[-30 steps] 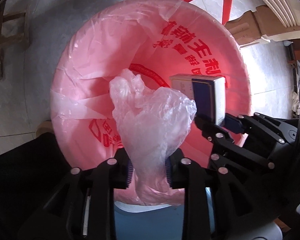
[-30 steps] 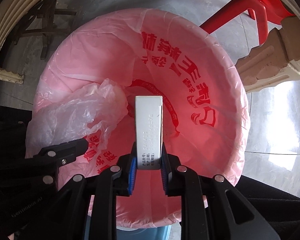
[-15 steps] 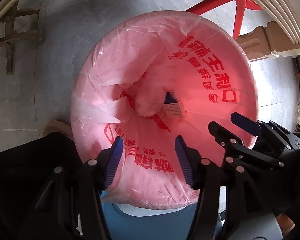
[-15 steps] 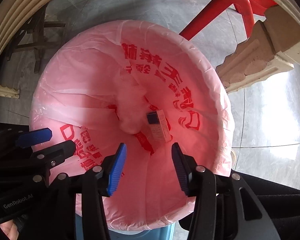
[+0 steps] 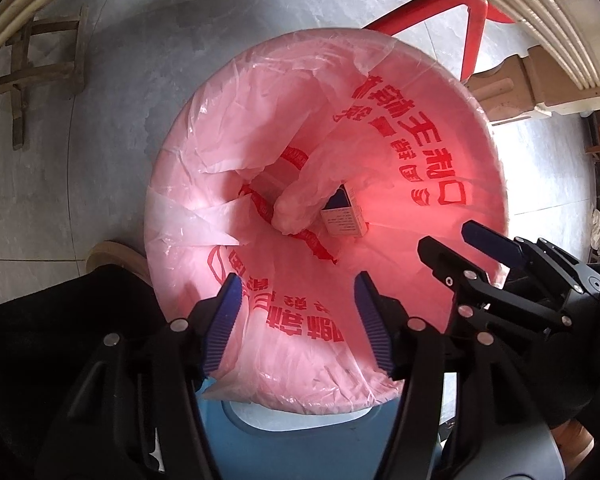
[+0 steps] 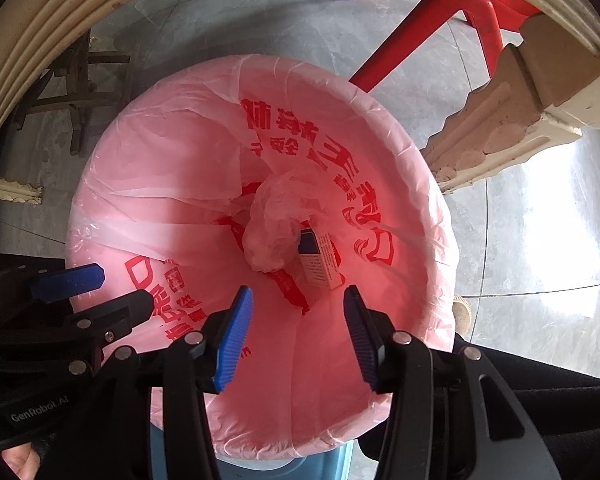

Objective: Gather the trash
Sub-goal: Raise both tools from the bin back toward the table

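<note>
Pink bin liner (image 5: 440, 184) gapes wide, crumpled plastic bag (image 5: 300, 204) and small box (image 5: 344, 220) down at its centre. Left gripper (image 5: 296, 320) and right gripper (image 6: 298, 332) hang at 6 o'clock over the rim, both spread wide, gripping nothing.

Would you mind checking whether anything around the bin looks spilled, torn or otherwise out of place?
Nothing stands out. The crumpled clear bag and small box both lie at the bottom of the pink liner, which shows no tear. Both grippers, left and right, are open above it.
</note>
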`<state>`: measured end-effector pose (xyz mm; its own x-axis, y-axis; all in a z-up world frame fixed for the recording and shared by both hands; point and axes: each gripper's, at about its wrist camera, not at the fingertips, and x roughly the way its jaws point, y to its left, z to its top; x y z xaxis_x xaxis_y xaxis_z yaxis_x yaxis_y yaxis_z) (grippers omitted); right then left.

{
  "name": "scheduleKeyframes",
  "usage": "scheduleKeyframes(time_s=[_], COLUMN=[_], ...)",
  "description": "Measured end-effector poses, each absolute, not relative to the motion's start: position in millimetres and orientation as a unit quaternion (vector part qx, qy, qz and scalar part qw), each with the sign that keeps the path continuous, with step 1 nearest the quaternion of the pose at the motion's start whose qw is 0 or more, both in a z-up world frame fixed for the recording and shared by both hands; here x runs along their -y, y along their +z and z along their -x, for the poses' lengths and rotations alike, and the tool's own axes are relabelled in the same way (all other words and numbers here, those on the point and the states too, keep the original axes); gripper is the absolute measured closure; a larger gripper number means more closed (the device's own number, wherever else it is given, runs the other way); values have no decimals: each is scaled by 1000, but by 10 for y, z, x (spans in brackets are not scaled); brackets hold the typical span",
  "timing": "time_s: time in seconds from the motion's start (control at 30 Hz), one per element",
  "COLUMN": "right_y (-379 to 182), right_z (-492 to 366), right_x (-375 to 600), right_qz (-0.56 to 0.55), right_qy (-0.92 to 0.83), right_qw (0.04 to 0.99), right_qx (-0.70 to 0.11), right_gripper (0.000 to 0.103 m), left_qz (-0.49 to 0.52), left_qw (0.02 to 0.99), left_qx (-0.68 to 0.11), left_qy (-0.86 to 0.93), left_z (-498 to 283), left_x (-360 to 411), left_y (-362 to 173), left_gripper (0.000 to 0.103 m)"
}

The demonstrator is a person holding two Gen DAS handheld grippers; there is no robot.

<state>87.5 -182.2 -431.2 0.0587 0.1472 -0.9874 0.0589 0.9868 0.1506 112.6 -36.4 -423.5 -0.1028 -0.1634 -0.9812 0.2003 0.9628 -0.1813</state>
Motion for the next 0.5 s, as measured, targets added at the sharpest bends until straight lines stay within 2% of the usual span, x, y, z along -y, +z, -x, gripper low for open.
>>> scheduleKeyframes(time_s=[0.3, 0.5], right_y=[-3841, -3219], right_z=[-766, -665], right_x=[1827, 1806], right_qz=[-59, -55], right_qy=[31, 48], right_qw=[759, 809], right_qx=[-647, -583], right_gripper=[56, 56], left_qz=[-47, -19], left_qw=[713, 746], left_qx=[-688, -652], left_qy=[-124, -134], left_z=[-1004, -813], left_x=[241, 1], left_y=[-3818, -3188], left_gripper=[44, 43])
